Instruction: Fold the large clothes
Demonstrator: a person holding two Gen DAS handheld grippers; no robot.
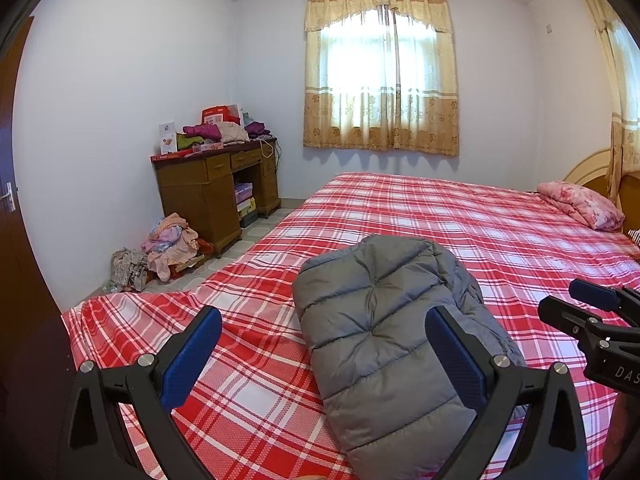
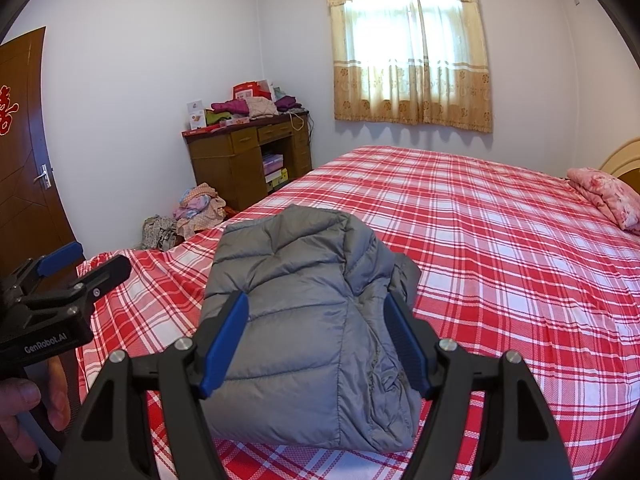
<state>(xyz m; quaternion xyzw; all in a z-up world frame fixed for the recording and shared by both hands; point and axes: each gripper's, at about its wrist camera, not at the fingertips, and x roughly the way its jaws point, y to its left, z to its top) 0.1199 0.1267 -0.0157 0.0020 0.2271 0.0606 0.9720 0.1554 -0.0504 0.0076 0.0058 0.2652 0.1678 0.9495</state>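
A grey puffer jacket lies folded into a compact bundle on the red plaid bed, near its front edge. In the left wrist view my left gripper hangs over the bundle's left part, open wide, its blue pads pressing on nothing. In the right wrist view the jacket sits straight ahead. My right gripper is open over it, one finger on each side of the bundle's near end and neither gripping. Each gripper shows at the edge of the other's view: the right gripper and the left gripper.
A pink flowered quilt lies by the headboard at the far right. A wooden desk piled with clothes stands against the far wall, with a heap of clothes on the floor beside it. A brown door is on the left. A hand holds the left gripper.
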